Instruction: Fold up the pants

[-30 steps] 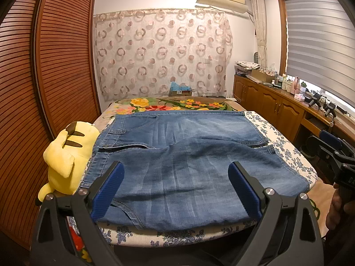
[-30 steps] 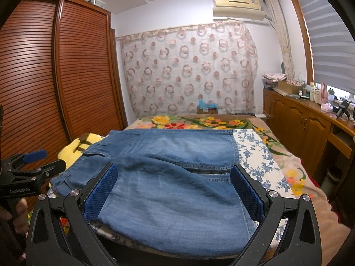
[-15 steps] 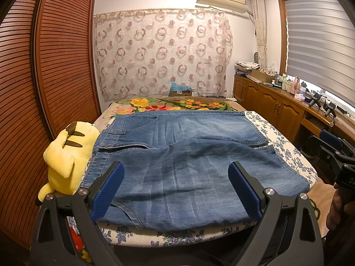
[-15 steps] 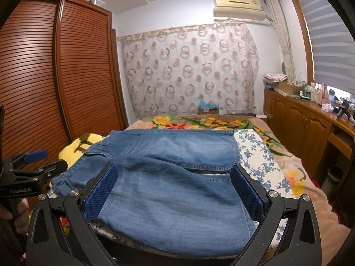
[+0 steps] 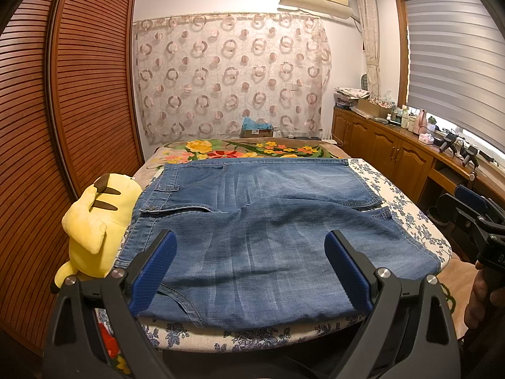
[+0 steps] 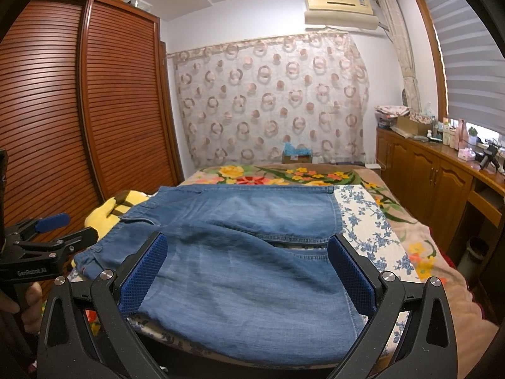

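Bedroom walls are seen behind a bed (image 5: 410, 218), with a circle-patterned curtain (image 5: 230, 75) hung at the far end and a slatted wardrobe (image 5: 79, 94) to the left of the bed. Blue jeans (image 5: 252, 230) are laid flat on the bed over a blue-flowered cloth (image 5: 397, 202), and one part of the denim is folded over another, so that a hem edge and a pocket seam are shown across the middle. A yellow plush (image 5: 94, 218) is placed at the left edge of the bed, touching the jeans' side. Beyond the jeans a blanket (image 5: 240, 150) with bright flowers is spread toward the curtain. To the right of the bed a wooden cabinet (image 5: 394, 154) is lined with bottles and boxes. The left gripper (image 5: 249, 268) is held just above the near edge of the jeans, its fingers (image 5: 154, 268) spread wide with nothing between them. The right gripper (image 6: 249, 274) is held likewise over the near edge, its fingers (image 6: 353, 278) parted wide and nothing gripped. Each gripper is caught at the margin of the other's view, held by a hand.
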Available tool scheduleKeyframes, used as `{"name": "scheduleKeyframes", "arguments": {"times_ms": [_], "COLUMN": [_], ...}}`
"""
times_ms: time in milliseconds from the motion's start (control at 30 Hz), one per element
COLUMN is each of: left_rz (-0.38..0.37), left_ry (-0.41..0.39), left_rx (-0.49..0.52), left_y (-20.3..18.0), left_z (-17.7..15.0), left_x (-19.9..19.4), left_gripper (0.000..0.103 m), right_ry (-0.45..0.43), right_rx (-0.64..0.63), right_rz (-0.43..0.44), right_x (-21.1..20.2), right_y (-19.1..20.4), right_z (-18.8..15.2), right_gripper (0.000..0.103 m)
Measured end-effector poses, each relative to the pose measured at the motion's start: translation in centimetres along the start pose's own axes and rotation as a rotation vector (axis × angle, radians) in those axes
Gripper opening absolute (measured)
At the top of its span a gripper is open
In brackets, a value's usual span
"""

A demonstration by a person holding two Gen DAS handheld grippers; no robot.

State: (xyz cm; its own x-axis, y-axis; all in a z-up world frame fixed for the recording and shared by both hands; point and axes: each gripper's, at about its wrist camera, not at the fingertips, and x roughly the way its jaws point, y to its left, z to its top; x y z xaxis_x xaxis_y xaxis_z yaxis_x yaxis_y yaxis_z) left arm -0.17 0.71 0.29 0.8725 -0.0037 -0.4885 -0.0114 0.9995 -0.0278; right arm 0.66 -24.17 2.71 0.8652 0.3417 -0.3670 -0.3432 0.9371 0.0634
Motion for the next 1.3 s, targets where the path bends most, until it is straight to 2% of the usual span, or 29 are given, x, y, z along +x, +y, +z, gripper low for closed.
{"name": "scheduleKeyframes", "arguments": {"times_ms": [367,500,567,800,1133,1300], "left_rz": [0.0,0.001,0.006,0.028,0.062,0.054], "left_ry": [0.001,0.018,0.039,0.1,0.177,0.206], "left_rx": [0.0,-0.002,-0.005,-0.01,-0.041,-0.077], "left_y": [0.0,0.8,1.4,3.1,6.2,7.7], "left_z": [-0.1,0.1,-0.2,-1.5,-3.4,-4.1], "left_x": [0.0,0.0,0.8,3.3,5.6,6.3], "left_gripper": [0.096,0.096,0.096,0.096,0.096,0.096], "right_ry": [0.0,0.015,0.03,0.066,0.184,0.262], "right_rx": [0.0,-0.003,-0.003,0.003,-0.024,-0.041], "right_rz": [0.001,0.002,0.011,-0.007,-0.008,-0.001], "right_x": [0.0,0.2,0.8,2.2,5.3,7.6], "right_y": [-0.1,-0.3,0.3,-1.4,-3.2,-4.0], "right_z": [-0.1,0.0,0.2,-0.7,-3.3,-4.9], "right_gripper": [0.103,0.103,0.103,0.103,0.103,0.103]}}
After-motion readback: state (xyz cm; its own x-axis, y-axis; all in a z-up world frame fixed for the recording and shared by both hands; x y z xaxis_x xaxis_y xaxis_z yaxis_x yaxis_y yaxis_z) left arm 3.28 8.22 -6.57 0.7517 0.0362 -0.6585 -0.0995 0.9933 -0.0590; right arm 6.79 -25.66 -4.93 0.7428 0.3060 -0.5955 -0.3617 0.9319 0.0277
